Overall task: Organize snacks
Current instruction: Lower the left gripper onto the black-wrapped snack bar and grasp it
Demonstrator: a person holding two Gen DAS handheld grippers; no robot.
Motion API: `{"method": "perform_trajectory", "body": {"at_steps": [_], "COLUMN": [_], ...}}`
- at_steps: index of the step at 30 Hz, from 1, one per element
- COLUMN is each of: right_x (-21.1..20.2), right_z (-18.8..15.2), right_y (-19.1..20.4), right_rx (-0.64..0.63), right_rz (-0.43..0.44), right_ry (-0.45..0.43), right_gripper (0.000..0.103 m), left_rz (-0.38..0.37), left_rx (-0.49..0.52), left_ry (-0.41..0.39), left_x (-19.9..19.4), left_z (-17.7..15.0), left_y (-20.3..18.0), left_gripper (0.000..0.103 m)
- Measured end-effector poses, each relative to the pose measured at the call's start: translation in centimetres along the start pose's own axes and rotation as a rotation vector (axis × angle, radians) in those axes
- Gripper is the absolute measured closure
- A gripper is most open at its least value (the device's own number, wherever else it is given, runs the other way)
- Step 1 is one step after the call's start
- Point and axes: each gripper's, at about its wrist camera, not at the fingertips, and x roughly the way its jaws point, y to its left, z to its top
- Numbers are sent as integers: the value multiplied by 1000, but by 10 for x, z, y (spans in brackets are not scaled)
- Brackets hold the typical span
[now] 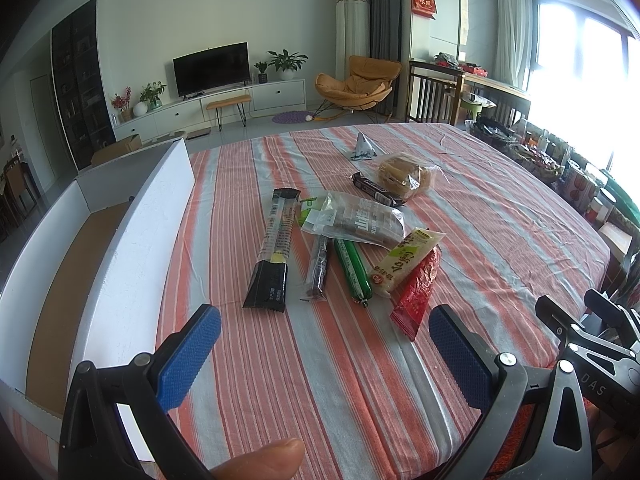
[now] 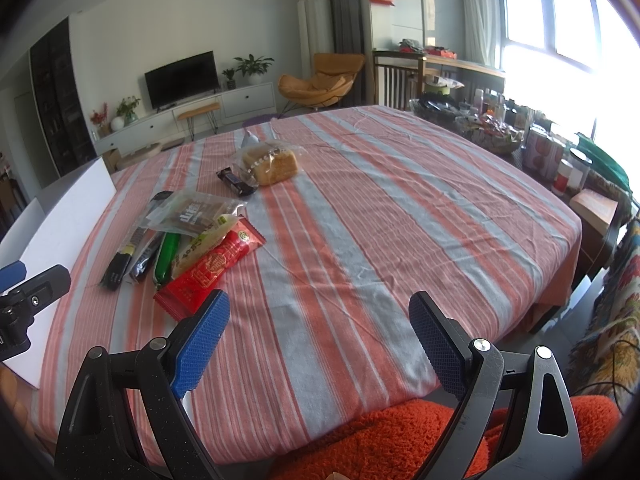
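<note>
Both grippers hover over the striped cloth point(image 2: 360, 220), left gripper point(image 1: 324, 344) and right gripper point(image 2: 320, 332) each with jaws spread wide and holding nothing. The snacks point(image 1: 344, 240) lie in a loose heap mid-table (red packet point(image 2: 212, 268) nearest), just beside the white box point(image 1: 132, 248) at left.

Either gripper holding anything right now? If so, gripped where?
Nothing held. Left gripper and right gripper are both open and empty above the striped tablecloth; the snacks lie untouched on it.
</note>
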Motion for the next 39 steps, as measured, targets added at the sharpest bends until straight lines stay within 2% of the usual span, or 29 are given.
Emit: {"method": "perform_trajectory", "body": {"at_steps": [12, 18, 23, 39], "right_x": [2, 8, 10, 17], "right_z": [-2, -5, -6, -9], "right_y": [0, -1, -6, -13], "right_rx": [15, 33, 62, 88], "right_rz": [14, 34, 41, 48], "right_ry": [18, 52, 74, 108], "right_gripper": [10, 10, 10, 10], "left_rz": [-14, -49, -46, -21], "left_rx": [-10, -35, -58, -82], "left_ry": [27, 131, 203, 350], "left_x": [2, 21, 40, 78], "left_z": [1, -10, -23, -53], "left_y": [4, 11, 19, 35], "left_gripper": [0, 0, 0, 0]}}
